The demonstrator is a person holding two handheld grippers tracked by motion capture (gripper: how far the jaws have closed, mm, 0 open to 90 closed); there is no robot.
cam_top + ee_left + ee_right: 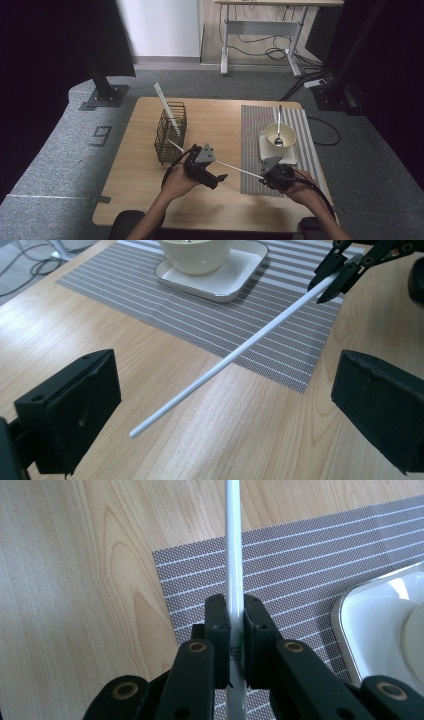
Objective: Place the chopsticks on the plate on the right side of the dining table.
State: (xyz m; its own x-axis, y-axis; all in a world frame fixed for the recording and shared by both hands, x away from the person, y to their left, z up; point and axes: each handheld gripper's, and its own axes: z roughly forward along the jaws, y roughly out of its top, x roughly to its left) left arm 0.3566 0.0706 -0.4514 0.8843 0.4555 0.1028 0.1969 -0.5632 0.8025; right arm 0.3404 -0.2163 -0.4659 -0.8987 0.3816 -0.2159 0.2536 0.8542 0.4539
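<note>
A: So, where does the thin white plastic rod [235,352] sit right now?

B: It hangs clear above the light wooden desk [145,185], one end pinched in the right hand-held gripper [235,630] over the edge of the grey striped placemat [255,150]. Its free end points toward the left hand-held gripper [206,170].

A: And the left one's state?

B: Jaws spread wide on either side of the rod's free end, not touching it.

A: Handling notes?

B: Likely very light, stiff but slender, smooth enough to slip or swivel in a single pinch. Best taken near an end, pads square across it. The black wire basket [170,132] stands well beyond, already holding a flat white strip [166,107].
</note>
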